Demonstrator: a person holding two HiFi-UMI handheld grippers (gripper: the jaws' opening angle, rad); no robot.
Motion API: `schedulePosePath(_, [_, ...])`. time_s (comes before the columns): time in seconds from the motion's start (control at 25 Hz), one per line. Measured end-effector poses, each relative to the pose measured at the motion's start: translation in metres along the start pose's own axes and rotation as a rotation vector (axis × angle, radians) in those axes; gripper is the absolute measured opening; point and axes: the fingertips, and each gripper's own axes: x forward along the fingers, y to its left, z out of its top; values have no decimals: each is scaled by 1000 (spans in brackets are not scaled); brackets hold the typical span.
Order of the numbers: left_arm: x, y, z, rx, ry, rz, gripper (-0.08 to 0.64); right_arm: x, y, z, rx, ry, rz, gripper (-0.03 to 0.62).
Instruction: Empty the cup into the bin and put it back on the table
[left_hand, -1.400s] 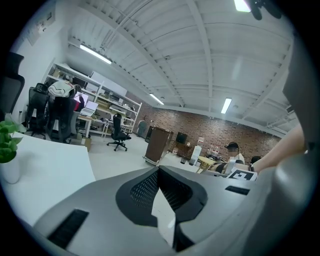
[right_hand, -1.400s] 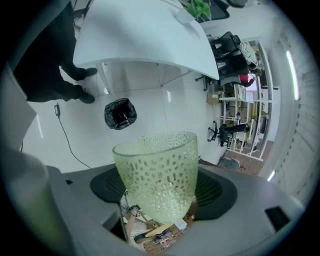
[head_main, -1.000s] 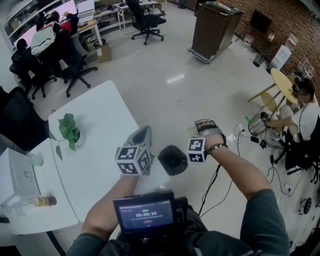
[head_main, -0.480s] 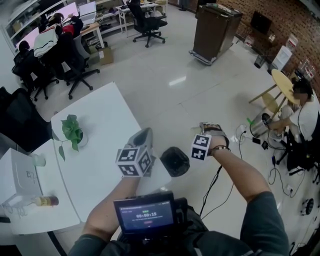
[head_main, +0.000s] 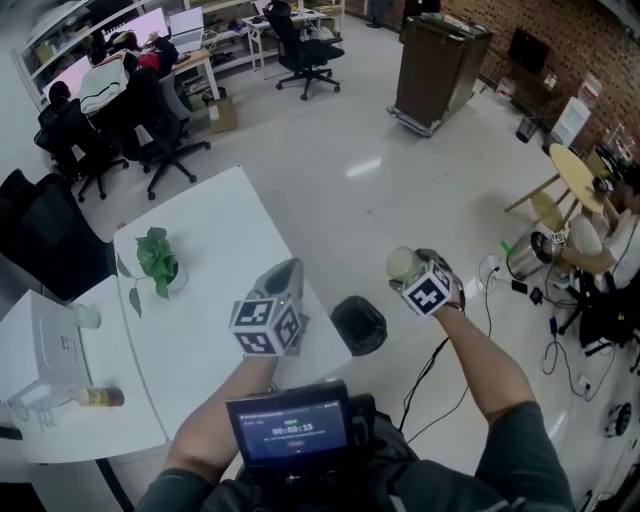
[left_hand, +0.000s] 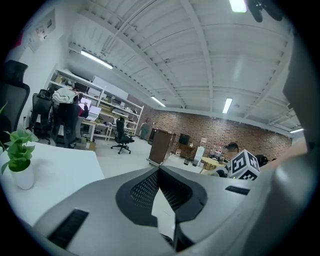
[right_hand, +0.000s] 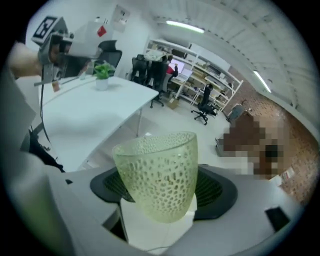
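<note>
One long white table (head_main: 210, 270) at the left, carrying a potted plant (head_main: 158, 262) well away from its near corner. Offers plenty of bare top for the return, but only by way of a pass over the bin. Could catch the cup on the table edge during that pass and jolt the grip, or end with a set-down too close to the corner and a topple.

Next in size, a black bin (head_main: 358, 325) on the floor just beside that near corner, with a small mouth as seen from the head view. Sits lower left of the cup, not beneath it. Tipped from here, would likely send any contents onto the floor instead of inside.

Then the left gripper (head_main: 283, 278), jaws together on nothing, over the table corner near the bin. Might block the right arm's swing back to the table.

Then the right gripper (right_hand: 159, 197), pads pressed against both sides of the cup's lower half.

Smallest, the pale green cup (right_hand: 157, 172): upright, honeycomb-patterned, up in the air right of the bin and well apart from the table. Narrows toward the base, so may slip from the pads once inverted. Cannot tell whether anything lies inside.
</note>
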Motion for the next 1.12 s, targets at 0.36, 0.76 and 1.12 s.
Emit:
schedulePosePath(0.36, [-27,16,4,-4,-15,32,0,-43,9,53,210,-384,89,394])
schedulePosePath(0.76, [-84,59,15,-7,-51,141,0,-41,85,123,196,-488,256,394])
schedulePosePath(1.12, [-163,130,15,-23,-79,352,0,-16,184,194,132,-529,452,394])
